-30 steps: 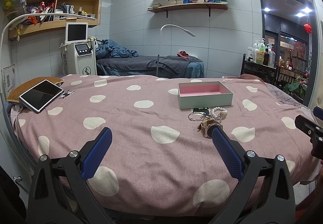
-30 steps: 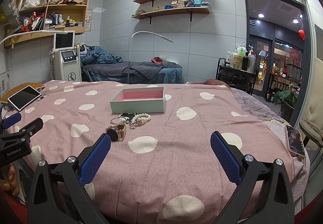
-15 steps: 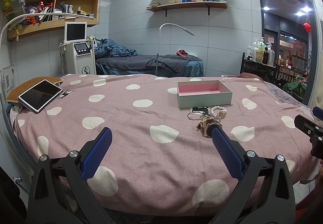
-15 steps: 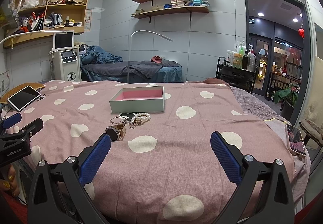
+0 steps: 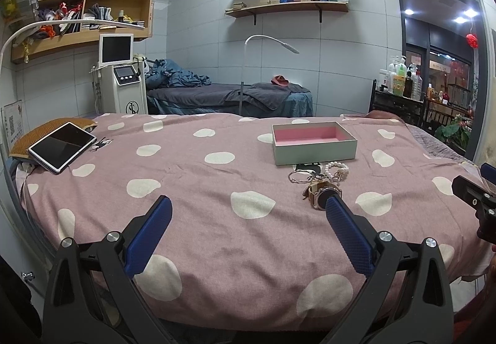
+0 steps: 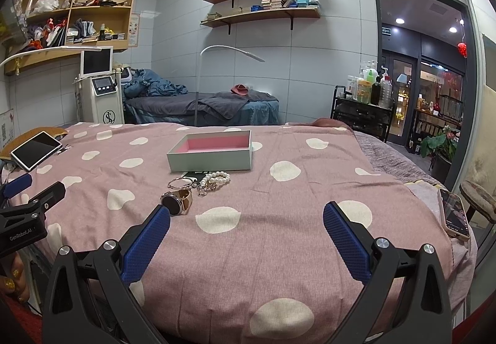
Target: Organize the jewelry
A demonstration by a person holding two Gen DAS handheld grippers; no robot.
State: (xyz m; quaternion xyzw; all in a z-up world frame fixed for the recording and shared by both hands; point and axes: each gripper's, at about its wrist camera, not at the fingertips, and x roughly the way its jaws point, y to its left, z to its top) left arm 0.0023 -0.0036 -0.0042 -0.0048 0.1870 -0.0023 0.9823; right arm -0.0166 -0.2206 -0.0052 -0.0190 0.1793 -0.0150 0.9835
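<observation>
A grey box with a pink lining (image 5: 314,142) (image 6: 210,153) sits open on the pink dotted bedspread. In front of it lie a pearl bracelet (image 5: 336,169) (image 6: 217,178), a thin bangle (image 5: 299,176) (image 6: 179,182) and a gold watch with a dark face (image 5: 321,193) (image 6: 176,201). My left gripper (image 5: 248,217) is open and empty, near the bed's front edge, its right finger just before the watch. My right gripper (image 6: 246,221) is open and empty, to the right of the watch.
A tablet (image 5: 62,145) (image 6: 35,149) lies at the bed's far left. A phone (image 6: 454,217) lies at the bed's right edge. The bedspread (image 5: 217,189) has a front edge just under the grippers. A massage bed and a machine stand behind.
Both grippers have shifted very slightly; the jewelry and the box have not moved. Both stay open.
</observation>
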